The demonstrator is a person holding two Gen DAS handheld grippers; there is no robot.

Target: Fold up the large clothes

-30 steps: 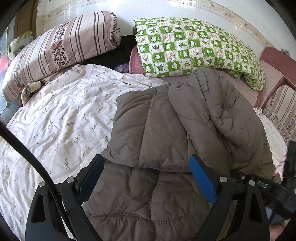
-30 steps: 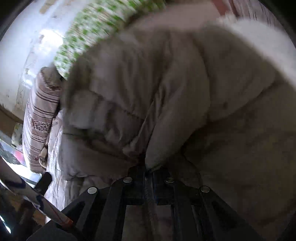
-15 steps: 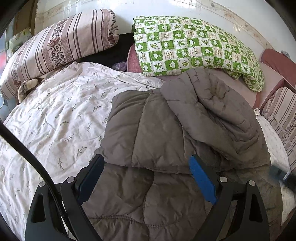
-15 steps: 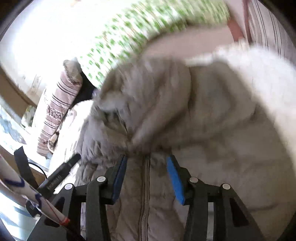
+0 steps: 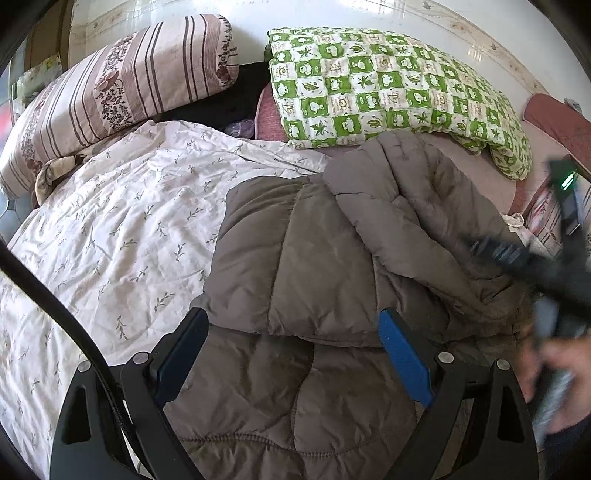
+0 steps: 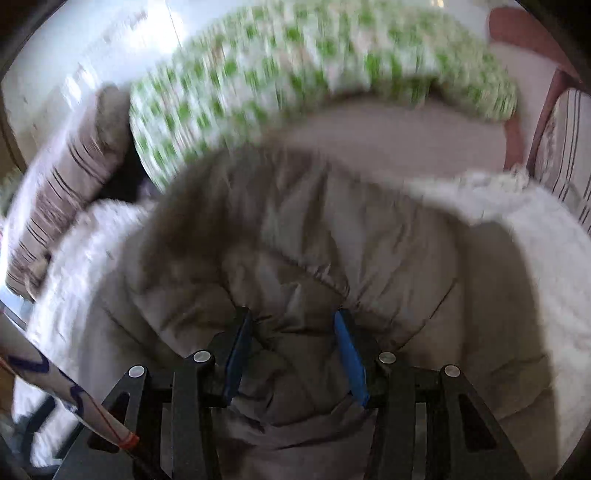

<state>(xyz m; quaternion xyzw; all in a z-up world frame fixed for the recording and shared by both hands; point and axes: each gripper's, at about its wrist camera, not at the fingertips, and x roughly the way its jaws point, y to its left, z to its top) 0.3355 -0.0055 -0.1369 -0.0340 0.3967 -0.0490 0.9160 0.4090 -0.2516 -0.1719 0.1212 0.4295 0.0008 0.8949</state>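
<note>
The right tongs (image 6: 291, 350) have let go of the brown padded jacket's (image 5: 332, 266) sleeve, now folded across it at bed-centre, toward two o'clock; both tongs, left tongs (image 5: 291, 354) included, gape empty.

Left wrist view: daylight is falling bright and even; glare is showing on the glossy wall (image 5: 369, 14); focus is holding sharp at centre; the right hand-held gripper (image 5: 517, 258) is smearing at the right edge. Right wrist view: motion blur is smearing the green checked pillow (image 6: 314, 62) and grey jacket (image 6: 295, 240). Fisheye bending and dark corners are framing both.
</note>
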